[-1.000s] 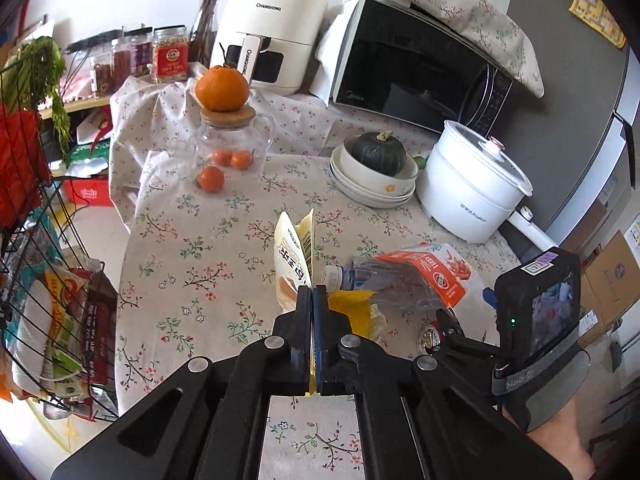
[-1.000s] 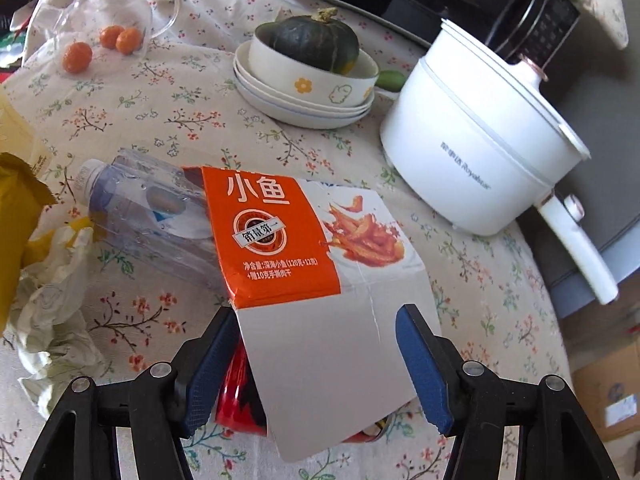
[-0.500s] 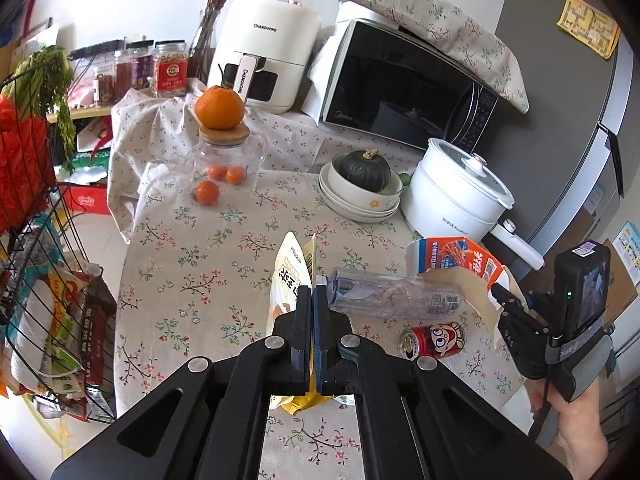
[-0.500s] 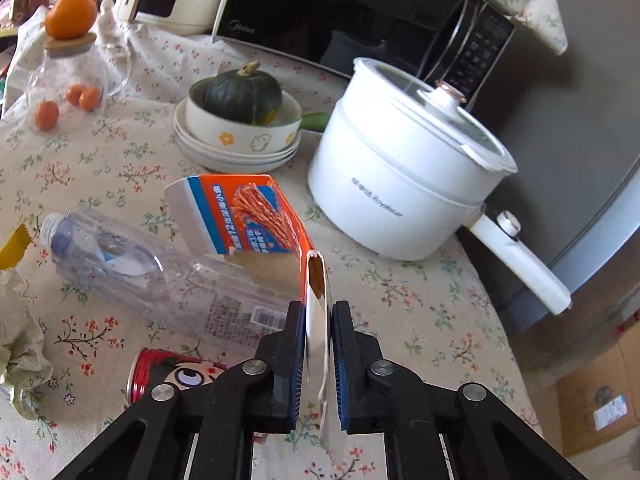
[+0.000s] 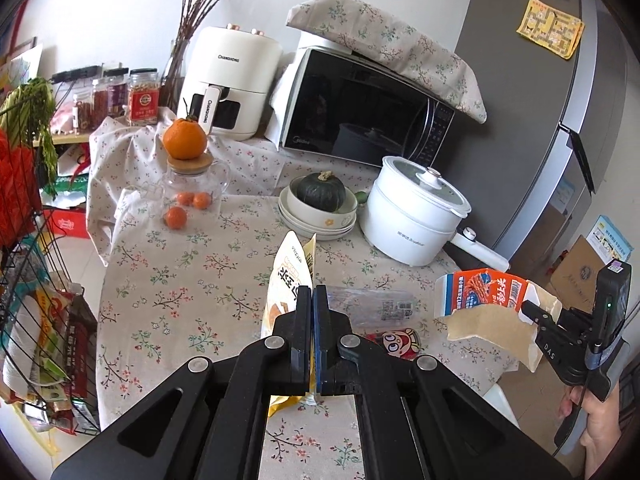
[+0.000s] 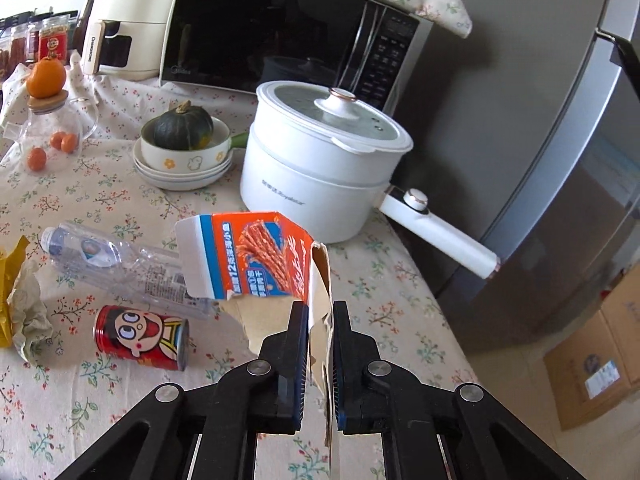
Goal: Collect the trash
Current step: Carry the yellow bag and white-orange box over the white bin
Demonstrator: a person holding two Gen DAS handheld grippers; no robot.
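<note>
Right now we hold the left hand-held gripper [image 5: 313, 300] with its jaws pressed together on a yellow snack bag [image 5: 290, 276], which stands up between the pads above the surface [image 5: 192, 280] with its flowered cloth. Our right hand-held gripper [image 6: 320, 320] is clamped on the torn cardboard flap of an orange and white snack box [image 6: 248, 256], and in the left wrist view that box [image 5: 486, 290] hangs clear of the surface at its right edge. More trash lies on the cloth: a clear plastic bottle [image 6: 116, 264] on its side, just beyond a red can [image 6: 140, 338] with a cartoon face, also on its side. At the left edge of the right wrist view, a crumpled pale wrapper [image 6: 28, 316] sits beside a bit of yellow packaging. Farther off stand a white pot [image 6: 320, 160] with its lid on, a stack of bowls [image 6: 184, 160] holding a dark green squash [image 6: 182, 128], and a microwave [image 6: 280, 32].
</note>
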